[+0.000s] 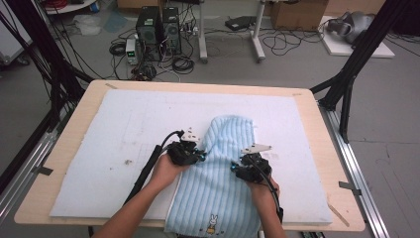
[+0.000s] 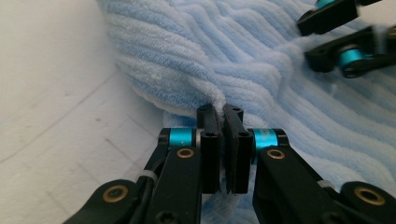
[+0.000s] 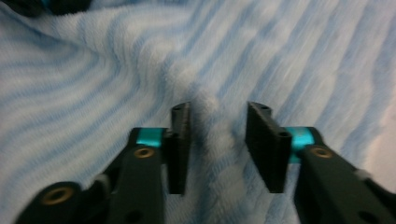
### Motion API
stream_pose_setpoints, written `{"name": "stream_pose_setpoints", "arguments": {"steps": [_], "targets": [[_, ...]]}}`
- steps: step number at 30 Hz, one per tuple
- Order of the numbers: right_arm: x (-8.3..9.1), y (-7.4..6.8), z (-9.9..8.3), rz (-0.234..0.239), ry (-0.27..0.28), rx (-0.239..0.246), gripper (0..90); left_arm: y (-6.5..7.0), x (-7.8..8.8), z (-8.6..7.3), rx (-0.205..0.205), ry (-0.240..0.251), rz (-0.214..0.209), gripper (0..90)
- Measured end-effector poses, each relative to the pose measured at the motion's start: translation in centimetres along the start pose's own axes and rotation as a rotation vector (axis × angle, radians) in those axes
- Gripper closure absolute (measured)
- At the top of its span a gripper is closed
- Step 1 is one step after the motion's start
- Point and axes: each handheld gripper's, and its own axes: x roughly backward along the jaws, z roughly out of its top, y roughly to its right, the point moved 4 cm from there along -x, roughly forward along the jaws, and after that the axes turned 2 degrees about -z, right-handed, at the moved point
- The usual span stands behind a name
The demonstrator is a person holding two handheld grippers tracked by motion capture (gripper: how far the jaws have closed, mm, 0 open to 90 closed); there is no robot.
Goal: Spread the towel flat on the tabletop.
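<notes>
Your left gripper (image 2: 223,122) is clamped on a pinched ridge of the blue towel (image 1: 218,163), centre frame; your right gripper (image 3: 218,122) stands apart over the pile.

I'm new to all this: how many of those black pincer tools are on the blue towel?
2. The left gripper sits at the blue towel's left edge, shut on a pinch of it. The right gripper is on the towel's middle right, jaws apart.
</notes>
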Motion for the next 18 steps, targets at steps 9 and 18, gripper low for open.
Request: {"name": "stream_pose_setpoints", "arguments": {"steps": [9,18], "targets": [[3.0,0.0,-2.4,0.037,-0.011,0.043,85.8,1.8,-0.4,-0.5,-0.005,-0.010,-0.079,84.2],[4.4,0.1,-3.8,0.034,-0.021,0.044,76.7,0.5,0.6,0.6,0.042,0.101,0.007,47.7]]}}
